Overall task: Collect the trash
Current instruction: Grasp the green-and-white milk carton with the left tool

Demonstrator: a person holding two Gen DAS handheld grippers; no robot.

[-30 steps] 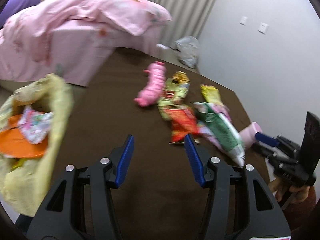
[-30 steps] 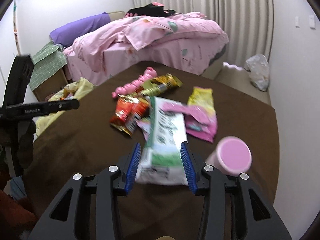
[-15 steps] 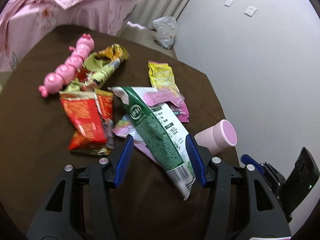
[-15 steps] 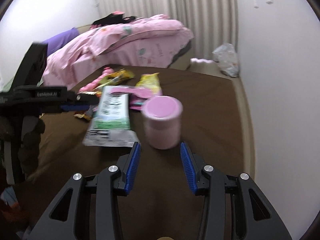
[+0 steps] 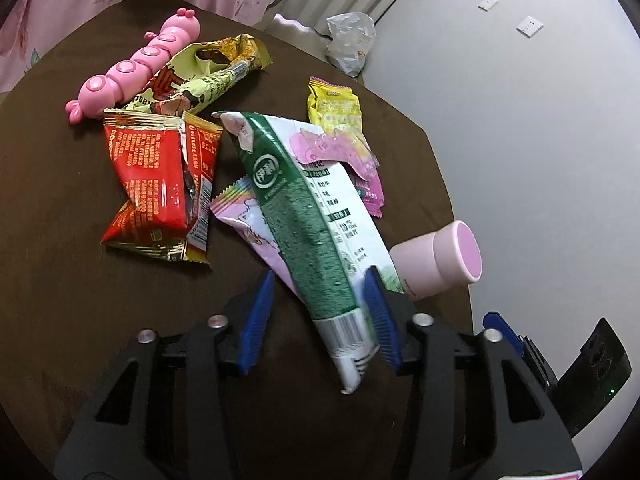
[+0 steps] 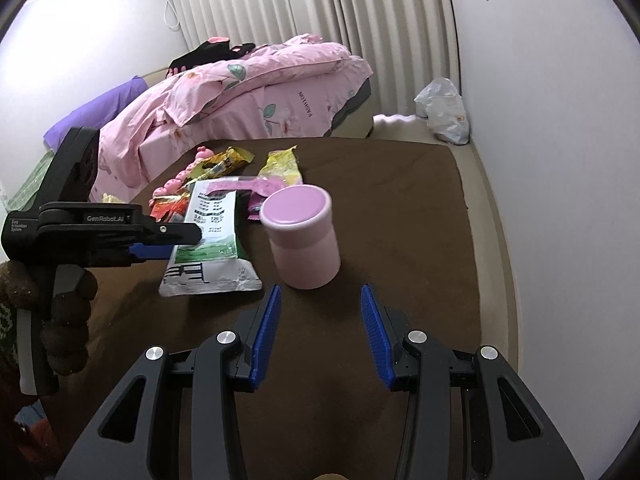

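**Trash still spread across the tabletop as 1 gripper moves in on a pouch**

Nearly all the litter remains on the brown tabletop (image 5: 60, 208) — no item in view has yet been lifted. The left gripper (image 5: 318, 316) straddles the near end of a green-and-white pouch (image 5: 304, 216); its fingers (image 5: 256, 316) are closing with the pouch between them, the right-hand pad at the pouch's edge and the left-hand pad apart from it, so the pinch does not look complete. Under and around the pouch lie a red wrapper (image 5: 160, 184), a pink-and-white wrapper (image 5: 248, 216), a yellow wrapper (image 5: 336, 108), a yellow-green wrapper (image 5: 208, 68) and a flat piece of clear pink plastic (image 5: 336, 148). A pink caterpillar toy (image 5: 136, 64) and an upright pink cup (image 6: 302, 236) stand among them; whether either counts as trash cannot be told. The right gripper (image 6: 320, 328) hovers just short of the cup, fingers (image 6: 266, 328) spread and empty. No collecting bag shows near the tabletop; a crumpled plastic bag (image 6: 442, 110) sits on the floor by the wall, well apart. By this judgement at least 5 wrappers are left — the job is at an early stage.
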